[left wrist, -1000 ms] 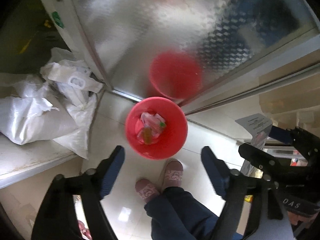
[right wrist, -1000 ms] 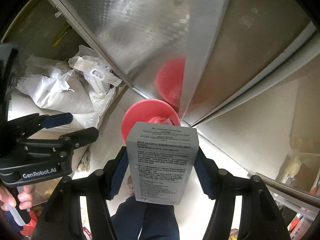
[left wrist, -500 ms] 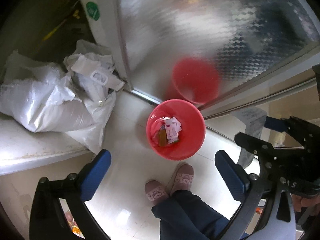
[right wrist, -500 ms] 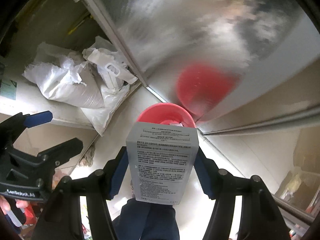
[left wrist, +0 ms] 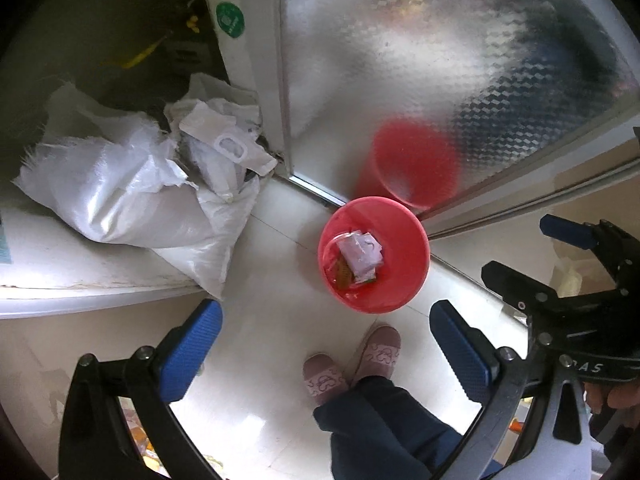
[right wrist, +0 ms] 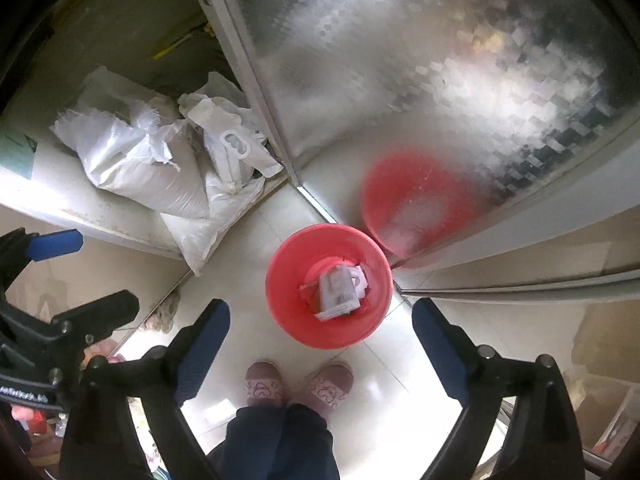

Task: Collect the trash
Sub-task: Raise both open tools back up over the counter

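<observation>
Starting at the left: a round green sticker (left wrist: pixel 229 20) on the white door frame, its print too small to read. Across at three o'clock in the left wrist view, the right claw's housing shows the letters "DAS". In the right wrist view, at nine o'clock, white lettering runs along the left claw's body, too blurred to make out.

Now the trash: a pale box (right wrist: pixel 338 292) covered in fine dark print lies in the red bin (right wrist: pixel 288 312), on top of crumpled white wrappers (left wrist: pixel 360 256) and an orange-brown scrap (left wrist: pixel 342 276). The bin stands on the pale floor tiles against a frosted glass door (left wrist: pixel 400 60), which mirrors it as a red blur.

The left claw (left wrist: pixel 328 350) is spread wide, nothing between its blue pads (left wrist: pixel 192 344); the bin sits at about one o'clock from it, well below. The right claw (right wrist: pixel 320 344) is opening, its pads clear of everything, and the box lies in the bin at twelve o'clock, straight beyond the gap. Two pink slippers (right wrist: pixel 264 384) stand at six o'clock beside the bin. White sacks (right wrist: pixel 136 168) slump at ten o'clock.
</observation>
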`<state>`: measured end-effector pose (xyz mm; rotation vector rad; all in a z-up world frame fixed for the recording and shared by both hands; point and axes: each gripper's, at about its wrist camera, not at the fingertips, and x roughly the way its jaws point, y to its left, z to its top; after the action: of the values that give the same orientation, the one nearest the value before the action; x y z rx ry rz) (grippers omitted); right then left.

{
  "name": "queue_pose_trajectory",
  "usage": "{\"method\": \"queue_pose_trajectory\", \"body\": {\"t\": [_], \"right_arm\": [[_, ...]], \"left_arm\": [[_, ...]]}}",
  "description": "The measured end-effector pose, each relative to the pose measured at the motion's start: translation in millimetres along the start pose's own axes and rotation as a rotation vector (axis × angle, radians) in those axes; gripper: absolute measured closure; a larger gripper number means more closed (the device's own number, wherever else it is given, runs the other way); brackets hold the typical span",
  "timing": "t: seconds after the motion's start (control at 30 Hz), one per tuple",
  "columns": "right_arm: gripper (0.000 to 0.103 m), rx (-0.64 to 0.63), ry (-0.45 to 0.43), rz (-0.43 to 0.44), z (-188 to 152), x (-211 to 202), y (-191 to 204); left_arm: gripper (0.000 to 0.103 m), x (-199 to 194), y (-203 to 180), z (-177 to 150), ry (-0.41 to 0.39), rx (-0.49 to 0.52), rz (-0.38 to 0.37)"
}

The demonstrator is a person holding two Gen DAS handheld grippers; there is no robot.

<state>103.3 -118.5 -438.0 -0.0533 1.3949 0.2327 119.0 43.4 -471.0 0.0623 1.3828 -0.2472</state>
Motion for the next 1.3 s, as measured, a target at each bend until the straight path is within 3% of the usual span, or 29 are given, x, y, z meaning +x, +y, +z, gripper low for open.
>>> {"method": "queue_pose_trajectory", "body": {"t": [0.2,0.43,0.83,1.0,1.3], "right_arm": [[0.01,0.01,-0.016,0.004,-4,-37,5],[0.002,0.057,-0.094,-0.012,1,-134,6],[0.001,0.033,-0.297,-0.04,25,-296,6],[0.001,0.033,-0.356,-0.028,34,-336,1],[0.001,0.005,-0.426,-0.06,51,-373,-8]], "left_arm": [[0.0,-55,-2,-1,-0.036,-0.001,-0.006],[0.0,-161,-13,4,-0.134,0.041,0.019],[0.0,-315,-36,26,-0.341,0.066,0.04],[0.0,-349,-47,37,-0.41,0.066,0.034],[0.0,-373,-69,59,-0.483,0.093,0.039]]}}
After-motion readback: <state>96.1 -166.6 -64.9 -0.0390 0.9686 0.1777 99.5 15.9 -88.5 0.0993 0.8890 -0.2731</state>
